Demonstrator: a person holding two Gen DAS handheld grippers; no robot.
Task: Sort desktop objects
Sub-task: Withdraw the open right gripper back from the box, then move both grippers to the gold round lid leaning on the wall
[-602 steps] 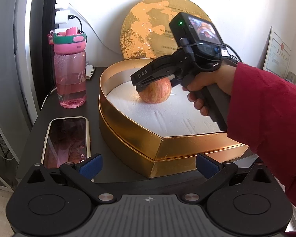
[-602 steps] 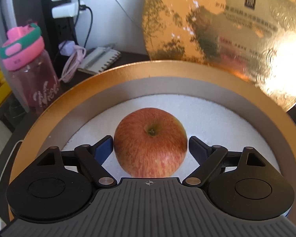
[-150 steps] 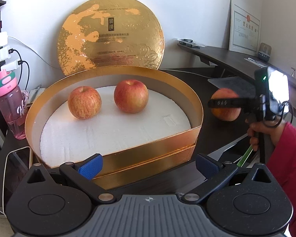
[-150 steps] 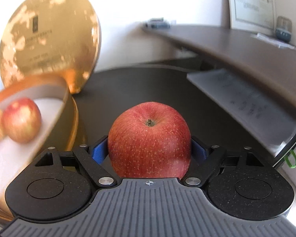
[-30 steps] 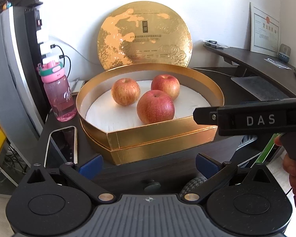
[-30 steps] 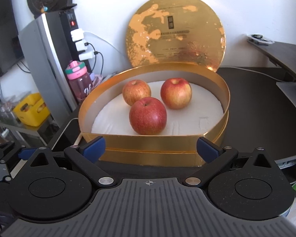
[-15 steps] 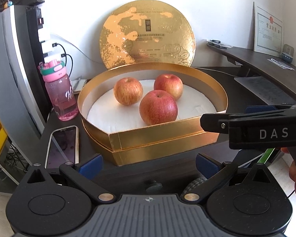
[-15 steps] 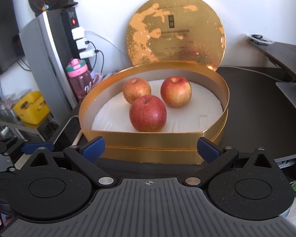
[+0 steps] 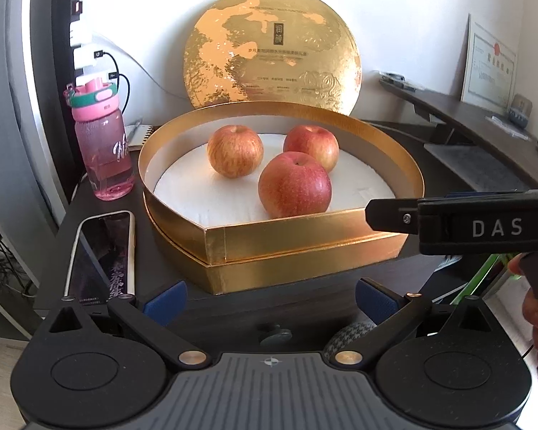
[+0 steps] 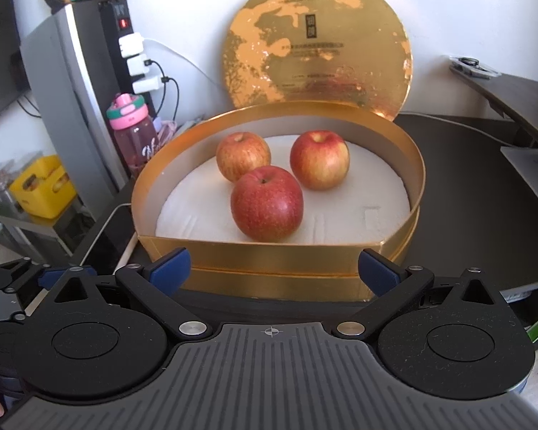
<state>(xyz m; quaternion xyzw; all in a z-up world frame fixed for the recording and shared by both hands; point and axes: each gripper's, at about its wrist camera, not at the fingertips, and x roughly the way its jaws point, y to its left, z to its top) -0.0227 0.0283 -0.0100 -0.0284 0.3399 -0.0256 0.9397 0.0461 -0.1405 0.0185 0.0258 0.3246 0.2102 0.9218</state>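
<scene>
Three red apples lie on white padding inside a gold heart-shaped box: a dark red one in front, a paler striped one at back left, a third at back right. My left gripper is open and empty, held back from the box's front point. My right gripper is open too, with nothing between its fingers, just before the box's front wall. The right gripper's black body marked DAS crosses the right side of the left wrist view.
The box's round gold lid leans on the wall behind it. A pink water bottle and a phone lie left of the box on the dark desk. A power strip with chargers stands left.
Over the last second both grippers drifted slightly, staying open and empty. The right gripper's body sits a little lower in the left wrist view. The apples have not moved.
</scene>
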